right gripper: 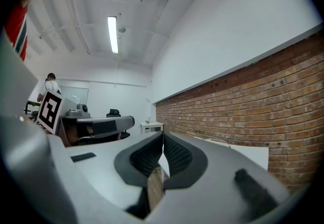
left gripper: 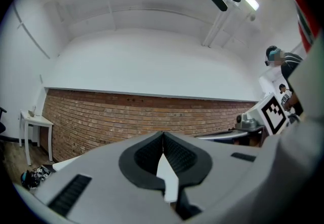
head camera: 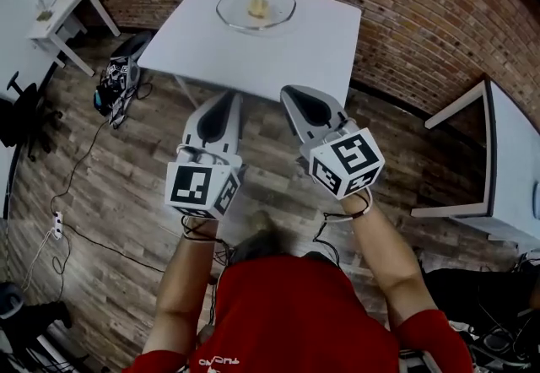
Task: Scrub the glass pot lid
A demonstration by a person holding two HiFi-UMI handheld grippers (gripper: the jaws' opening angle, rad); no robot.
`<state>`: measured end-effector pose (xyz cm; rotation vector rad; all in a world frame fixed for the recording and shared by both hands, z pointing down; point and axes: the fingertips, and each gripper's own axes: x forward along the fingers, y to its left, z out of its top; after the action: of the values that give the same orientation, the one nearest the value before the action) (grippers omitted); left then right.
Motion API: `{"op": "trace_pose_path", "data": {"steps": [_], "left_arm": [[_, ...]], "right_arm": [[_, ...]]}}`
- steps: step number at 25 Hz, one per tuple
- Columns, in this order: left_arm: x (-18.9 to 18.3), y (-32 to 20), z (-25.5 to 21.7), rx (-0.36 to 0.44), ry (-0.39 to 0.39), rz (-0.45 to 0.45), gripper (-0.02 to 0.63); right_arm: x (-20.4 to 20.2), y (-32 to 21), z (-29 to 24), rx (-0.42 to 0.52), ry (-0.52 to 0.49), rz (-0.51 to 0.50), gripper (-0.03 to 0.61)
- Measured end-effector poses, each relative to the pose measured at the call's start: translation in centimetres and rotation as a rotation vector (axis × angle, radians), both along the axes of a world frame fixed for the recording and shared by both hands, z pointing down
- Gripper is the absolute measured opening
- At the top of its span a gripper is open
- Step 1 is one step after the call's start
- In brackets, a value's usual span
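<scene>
The glass pot lid [head camera: 256, 8] lies on the far part of a white table [head camera: 304, 51], with a yellow scrubbing pad [head camera: 257, 6] seen at its middle. My left gripper [head camera: 226, 99] and right gripper [head camera: 297, 94] hover side by side over the wooden floor, short of the table's near edge, both tips pointing at it. Each is shut with nothing between its jaws. In the left gripper view the left gripper [left gripper: 162, 136] has its dark pads pressed together; the right gripper [right gripper: 162, 138] looks the same in its own view.
A brick wall [head camera: 405, 17] runs behind the table. Another white table [head camera: 506, 169] stands at the right and a small white side table [head camera: 63, 13] at the far left. A dark bag [head camera: 118, 80] and cables [head camera: 59, 219] lie on the floor at the left.
</scene>
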<state>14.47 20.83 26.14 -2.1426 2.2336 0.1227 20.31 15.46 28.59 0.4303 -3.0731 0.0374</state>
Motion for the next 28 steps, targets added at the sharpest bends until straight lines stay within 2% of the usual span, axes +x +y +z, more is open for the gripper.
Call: {"op": "trace_pose_path", "data": {"steps": [6,19,28], "left_arm": [[-5.7,-4.3,0.4,-0.008,0.013,0.035,0.02],[-13.1,-10.9,2.7,-0.036,0.071,0.024,0.02],[-21.5,-18.7,4.2,-0.052,0.054,0.001,0.02]], "right_arm": [[-5.2,-4.4,0.2,-0.001,0.011,0.043,0.031],[-11.9,-11.7,2.1,-0.015,0.047,0.047,0.031],[-20.7,-20.8,3.6,-0.006,0.05,0.047,0.031]]}}
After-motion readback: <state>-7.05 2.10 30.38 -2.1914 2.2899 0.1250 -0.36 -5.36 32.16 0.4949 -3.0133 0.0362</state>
